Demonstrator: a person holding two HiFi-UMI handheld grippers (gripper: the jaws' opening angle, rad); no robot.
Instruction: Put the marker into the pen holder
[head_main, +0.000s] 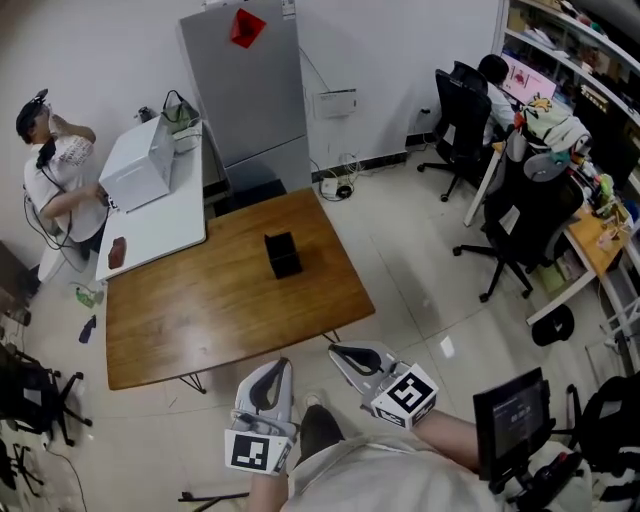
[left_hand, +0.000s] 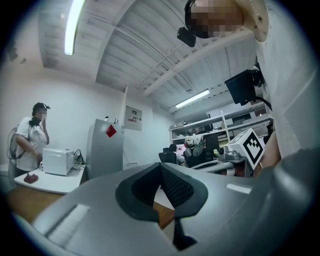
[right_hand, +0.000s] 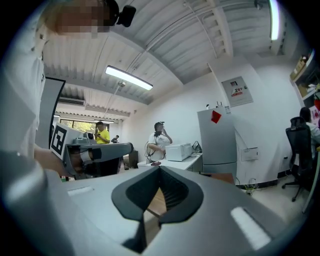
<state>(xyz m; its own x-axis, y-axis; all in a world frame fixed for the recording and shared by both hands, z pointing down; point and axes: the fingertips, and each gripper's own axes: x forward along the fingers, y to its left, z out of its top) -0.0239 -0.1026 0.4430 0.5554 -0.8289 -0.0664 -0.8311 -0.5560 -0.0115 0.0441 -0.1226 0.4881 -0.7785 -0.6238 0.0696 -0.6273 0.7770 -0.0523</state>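
Pen holder (head_main: 283, 253) on brown wooden table (head_main: 200, 310). Pale tiled floor (head_main: 420, 260) open at 3 o'clock; office chairs (head_main: 510, 230) at 2. Grey refrigerator (head_main: 250, 90) at 12. White table (head_main: 170, 225) just beside far-left edge, at 11. Holder black, upright, right of tabletop centre. Left gripper (head_main: 284, 366) and right gripper (head_main: 336, 350): jaws closed, empty, off near edge. Holder at their 12 o'clock, well apart.

Wooden table (head_main: 200, 310) beside white table (head_main: 165, 235); grey fridge (head_main: 250, 100) behind them; black office chairs (head_main: 458, 115) at right.
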